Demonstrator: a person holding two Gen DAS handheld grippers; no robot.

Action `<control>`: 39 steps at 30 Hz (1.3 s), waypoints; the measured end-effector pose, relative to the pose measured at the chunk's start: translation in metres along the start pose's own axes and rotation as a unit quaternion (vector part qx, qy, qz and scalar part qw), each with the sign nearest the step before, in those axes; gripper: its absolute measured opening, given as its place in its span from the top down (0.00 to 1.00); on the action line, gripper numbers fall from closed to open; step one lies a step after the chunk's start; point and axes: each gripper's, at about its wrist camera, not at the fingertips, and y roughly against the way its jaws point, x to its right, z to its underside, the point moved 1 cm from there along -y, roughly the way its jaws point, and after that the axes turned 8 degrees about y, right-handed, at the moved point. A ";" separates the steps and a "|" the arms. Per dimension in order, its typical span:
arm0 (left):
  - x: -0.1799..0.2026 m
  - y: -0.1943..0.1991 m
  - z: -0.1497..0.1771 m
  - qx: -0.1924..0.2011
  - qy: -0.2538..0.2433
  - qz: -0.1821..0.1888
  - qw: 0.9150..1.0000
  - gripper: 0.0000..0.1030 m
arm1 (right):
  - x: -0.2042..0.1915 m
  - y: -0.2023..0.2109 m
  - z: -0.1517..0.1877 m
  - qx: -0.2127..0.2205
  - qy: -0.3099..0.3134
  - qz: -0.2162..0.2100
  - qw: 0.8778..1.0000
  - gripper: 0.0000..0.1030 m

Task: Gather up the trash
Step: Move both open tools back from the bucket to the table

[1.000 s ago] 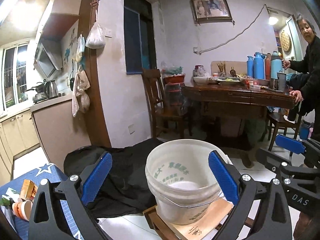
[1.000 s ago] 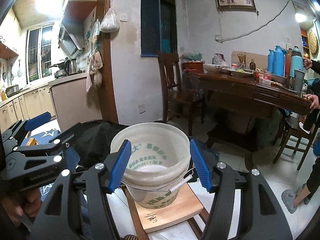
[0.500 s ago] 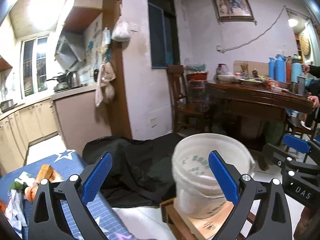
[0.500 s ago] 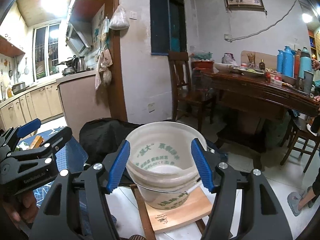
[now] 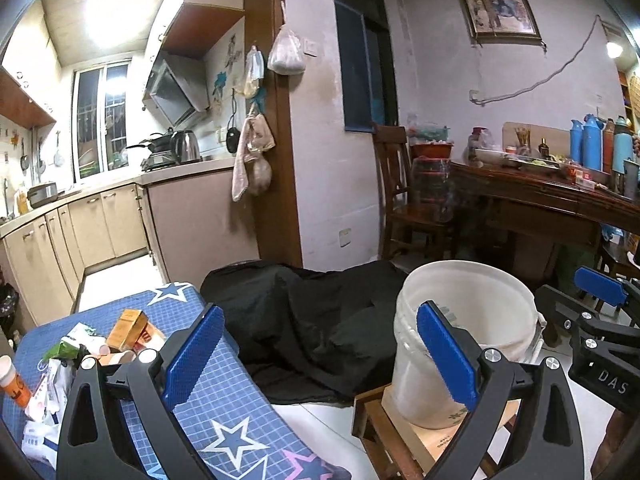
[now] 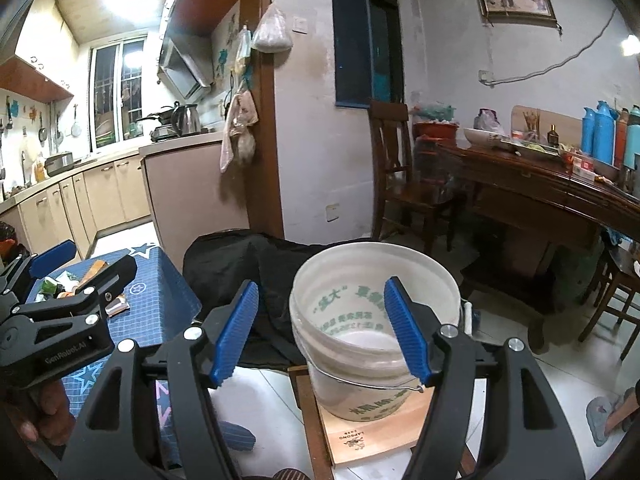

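Both grippers hang in the air with nothing in them. The left gripper (image 5: 320, 356) has its blue pads spread wide, only air between them. The right gripper (image 6: 324, 332) is also parted and empty, the bucket merely showing behind its right pad.

The trash (image 5: 80, 356) sits at about 9 o'clock in the left view, heaped on the near end of the blue star cloth (image 5: 224, 400). There is a gold box (image 5: 126, 326), a crumpled white wrapper (image 5: 52, 384), green packets, and an orange cup (image 5: 14, 380) at the far left edge. In the right view the same heap (image 6: 80, 284) peeks out at 9 o'clock behind the left gripper's body.

I judge all of it light. The box looks stiff enough for a pinch across its narrow faces. The wrappers are soft and will crush, so a fold or bunched corner is the place to bite. The cup looks thin-walled and could buckle or slip, so its rim seems the best hold.

The bucket (image 6: 376, 332) stands on a wooden stool (image 6: 372, 436), dead centre in the right view, at 4 o'clock in the left. It is white, open-topped, with a wire bail hanging down its front. What shows of its inside is bare, with no trash visible. A black cloth (image 5: 312, 320) lies draped between heap and bucket.
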 end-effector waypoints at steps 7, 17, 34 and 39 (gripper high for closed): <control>-0.007 0.004 -0.001 -0.002 0.005 -0.008 1.000 0.06 | -0.001 0.000 0.001 0.000 0.001 -0.001 1.000 0.38; 0.023 0.017 0.012 -0.013 -0.027 0.046 0.999 0.06 | 0.021 0.030 0.014 -0.005 0.000 0.035 0.999 0.32; 0.063 0.031 0.087 -0.098 -0.065 0.091 0.989 0.06 | 0.048 0.047 0.080 -0.071 -0.020 0.048 0.996 0.32; 0.063 0.035 0.096 -0.100 -0.072 0.087 0.989 0.06 | 0.043 0.050 0.081 -0.067 -0.021 0.038 0.997 0.32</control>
